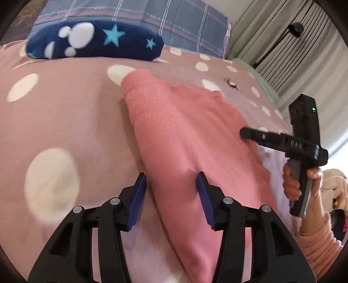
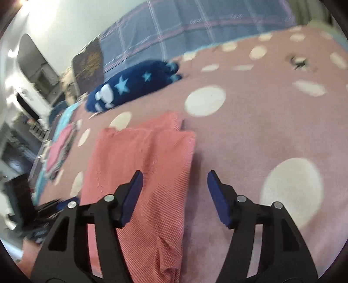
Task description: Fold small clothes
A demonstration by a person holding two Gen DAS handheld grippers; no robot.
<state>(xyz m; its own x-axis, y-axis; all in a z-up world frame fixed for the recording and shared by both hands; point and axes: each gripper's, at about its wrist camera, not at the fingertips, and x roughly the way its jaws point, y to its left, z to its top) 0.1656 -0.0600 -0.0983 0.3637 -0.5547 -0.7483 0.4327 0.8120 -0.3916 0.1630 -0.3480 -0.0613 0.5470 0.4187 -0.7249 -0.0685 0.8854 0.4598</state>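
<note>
Left gripper [image 1: 171,180]: the jaws are spread wide; nothing is held between the blue pads [image 1: 139,196]. The near edge of the pink garment passes between them.

Right gripper [image 2: 175,179]: the jaws are also spread, with nothing pinched. The left pad is over the garment, the right pad is over the bare blanket. In the left wrist view this gripper [image 1: 244,132] is seen from the side, its tip low over the right side of the garment, held by the right hand [image 1: 302,180].

Pink garment [image 1: 184,135]: a small piece of salmon-pink cloth with a fine woven texture. It lies on the blanket as a long, narrow shape, with layers laid over each other. The far end [image 2: 141,148] shows two flaps side by side with stitched hems. The surface has soft wrinkles.

Blanket [image 1: 65,122]: dusty pink with big white dots; it carries the garment near its middle.

Dark blue cushion [image 1: 95,41]: with white shapes and light blue stars, toward the far edge of the blanket, well apart from the garment.

Checked bedding [image 1: 152,19]: blue-grey, behind the cushion.
</note>
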